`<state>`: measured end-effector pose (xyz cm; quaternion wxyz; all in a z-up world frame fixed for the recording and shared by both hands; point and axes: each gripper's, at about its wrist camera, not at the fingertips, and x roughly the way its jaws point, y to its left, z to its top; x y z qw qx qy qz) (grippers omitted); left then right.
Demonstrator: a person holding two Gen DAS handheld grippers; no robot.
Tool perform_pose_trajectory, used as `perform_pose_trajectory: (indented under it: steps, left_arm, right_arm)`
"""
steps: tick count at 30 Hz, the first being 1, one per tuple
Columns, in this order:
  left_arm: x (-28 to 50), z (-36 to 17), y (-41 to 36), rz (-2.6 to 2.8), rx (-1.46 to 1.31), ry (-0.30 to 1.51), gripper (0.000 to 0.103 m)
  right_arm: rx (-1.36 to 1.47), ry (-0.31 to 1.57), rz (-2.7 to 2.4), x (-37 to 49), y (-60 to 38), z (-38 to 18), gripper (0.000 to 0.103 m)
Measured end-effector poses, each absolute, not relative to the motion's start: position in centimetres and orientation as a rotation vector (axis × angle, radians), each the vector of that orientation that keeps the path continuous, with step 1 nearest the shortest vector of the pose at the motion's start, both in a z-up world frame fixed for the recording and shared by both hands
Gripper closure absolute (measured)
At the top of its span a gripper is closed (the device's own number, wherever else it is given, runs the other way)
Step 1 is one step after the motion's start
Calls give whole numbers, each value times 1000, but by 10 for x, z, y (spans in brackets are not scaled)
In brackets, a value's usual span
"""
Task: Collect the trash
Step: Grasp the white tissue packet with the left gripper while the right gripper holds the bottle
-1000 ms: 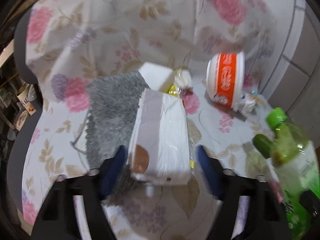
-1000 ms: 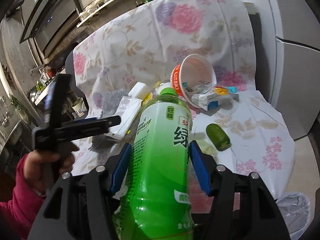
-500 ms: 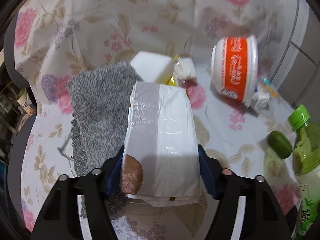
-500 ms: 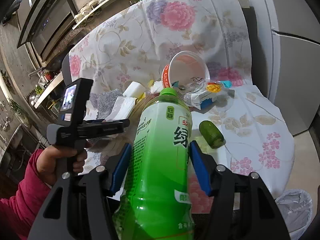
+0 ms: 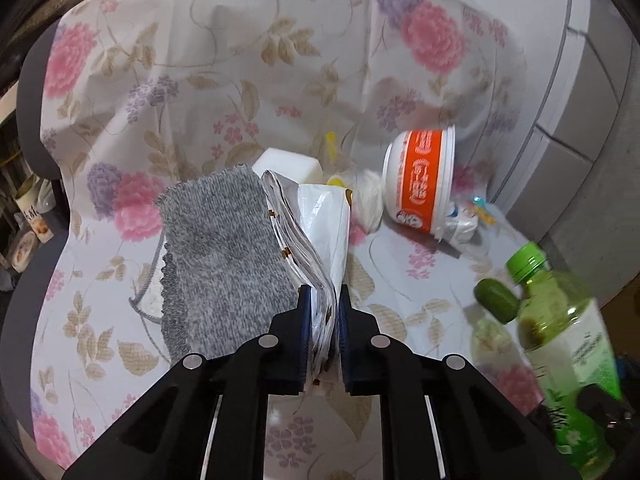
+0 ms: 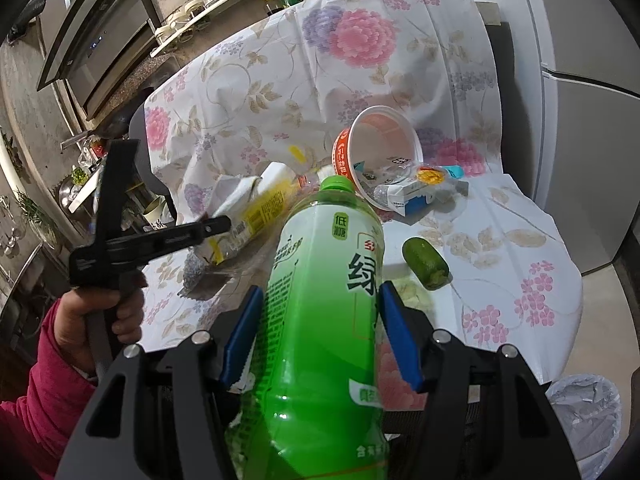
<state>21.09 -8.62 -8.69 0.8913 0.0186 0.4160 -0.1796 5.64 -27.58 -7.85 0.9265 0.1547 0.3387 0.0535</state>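
Two hand-held grippers, each loaded. Left wrist view: left hand-held gripper (image 5: 323, 312) pinched tight on the near edge of a flattened white plastic packet (image 5: 320, 232), which is turned on edge and lifted off the flowered counter cloth (image 5: 100, 280); grey knitted rag (image 5: 224, 256) lies just beside it on the left, an orange instant-noodle cup (image 5: 420, 184) tipped on its side further back. Judgement: grip is near the packet's edge, so carry it slow and level, clear of the rag's loose threads

Right wrist view: right hand-held gripper (image 6: 320, 308) closed around a green tea bottle (image 6: 324, 312), cap pointing away, held above the counter. Small green fruit (image 6: 425, 263) lies near on the cloth. Lined bin (image 6: 584, 420) sits low right, beyond the counter edge; likely the drop point. Swing the bottle there first, release only once over the opening
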Motion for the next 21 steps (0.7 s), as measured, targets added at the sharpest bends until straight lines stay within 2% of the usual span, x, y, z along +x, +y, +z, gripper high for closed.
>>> perform_pose_trajectory:
  steps: [5, 11, 14, 17, 19, 21]
  left_arm:
    - [208, -92, -75, -389, -6, 909, 84]
    - [196, -98, -69, -435, -39, 923, 74]
    - [196, -104, -65, -438, -46, 938, 74]
    - [194, -111, -58, -424, -47, 954, 76]
    - [194, -115, -57, -422, -34, 962, 90]
    - [194, -115, -56, -419, -38, 961, 97]
  right_arm:
    - [314, 718, 106, 55, -272, -83, 44]
    - [306, 736, 104, 50, -267, -84, 44]
    - [300, 737, 102, 49, -266, -84, 44]
    - [296, 742, 101, 49, -264, -84, 44]
    - [296, 745, 102, 49, -263, -86, 44]
    - [296, 747, 101, 50, -263, -86, 44]
